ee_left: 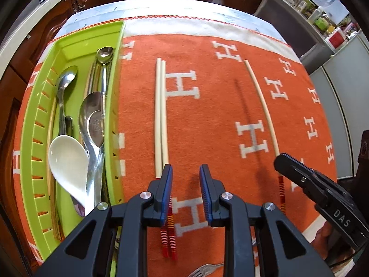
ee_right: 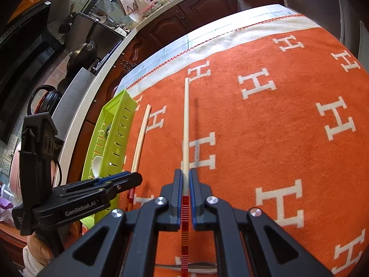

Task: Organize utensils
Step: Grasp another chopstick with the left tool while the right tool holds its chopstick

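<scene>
My green tray (ee_left: 76, 37) sits at the tabletop's left edge, holding steel spoons (ee_left: 92, 115), a white ceramic spoon (ee_left: 66, 159) and what may be wooden chopsticks along its side. My left gripper (ee_left: 186, 173) points steeply down, jaws narrow but gripping nothing, beside the pair of chopsticks (ee_left: 161, 115) on the orange cloth (ee_left: 207, 80). My right gripper (ee_right: 186, 173) clamps a single chopstick (ee_right: 186, 124).
</scene>
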A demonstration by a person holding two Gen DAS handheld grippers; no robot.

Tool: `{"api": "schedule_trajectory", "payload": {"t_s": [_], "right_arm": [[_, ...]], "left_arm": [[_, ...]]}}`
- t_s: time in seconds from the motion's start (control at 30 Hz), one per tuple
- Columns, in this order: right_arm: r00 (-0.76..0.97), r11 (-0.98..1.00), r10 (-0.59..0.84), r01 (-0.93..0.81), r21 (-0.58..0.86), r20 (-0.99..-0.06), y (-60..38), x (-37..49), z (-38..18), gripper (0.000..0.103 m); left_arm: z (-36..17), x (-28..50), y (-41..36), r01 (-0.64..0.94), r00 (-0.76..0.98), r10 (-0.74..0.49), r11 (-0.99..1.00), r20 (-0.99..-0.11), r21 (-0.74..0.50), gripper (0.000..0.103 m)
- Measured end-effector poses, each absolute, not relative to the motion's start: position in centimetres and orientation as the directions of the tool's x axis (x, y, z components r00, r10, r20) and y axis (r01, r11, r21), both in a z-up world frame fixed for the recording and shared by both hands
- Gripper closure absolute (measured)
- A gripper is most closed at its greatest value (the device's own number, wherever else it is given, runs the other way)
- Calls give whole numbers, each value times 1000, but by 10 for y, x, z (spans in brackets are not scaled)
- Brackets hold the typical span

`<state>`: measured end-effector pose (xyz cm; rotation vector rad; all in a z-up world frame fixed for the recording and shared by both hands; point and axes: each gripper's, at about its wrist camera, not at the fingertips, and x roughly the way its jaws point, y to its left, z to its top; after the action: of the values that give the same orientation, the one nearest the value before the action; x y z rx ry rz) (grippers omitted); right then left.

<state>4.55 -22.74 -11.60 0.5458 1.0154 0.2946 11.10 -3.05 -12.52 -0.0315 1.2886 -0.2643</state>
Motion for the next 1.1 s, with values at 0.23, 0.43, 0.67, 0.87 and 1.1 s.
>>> {"api": "schedule_trajectory", "payload": {"t_s": [0.23,0.43,0.67,0.87,1.1], "right_arm": [[494,819,491,17,573,-717,-230,48,-122,98],[495,817,493,18,576,-716,-230,47,-122,98],[492,819,493,15,573,-717,-229,47,-123,98],[491,820,494,13,573,-718,-229,47,-124,98],[488,822,493,9,569,-720,-228,46,-124,98]], "left_arm": [[-128,115,-33,184,257,-179,974,-950,-133,81],[-130,122,-38,184,264,-164,976,-951,-117,81],[-133,134,-43,195,268,-120,978,-956,-68,80],[-135,137,-51,206,287,-81,978,-955,-21,79],[-138,133,-60,234,269,-67,972,-961,-3,93]]}}
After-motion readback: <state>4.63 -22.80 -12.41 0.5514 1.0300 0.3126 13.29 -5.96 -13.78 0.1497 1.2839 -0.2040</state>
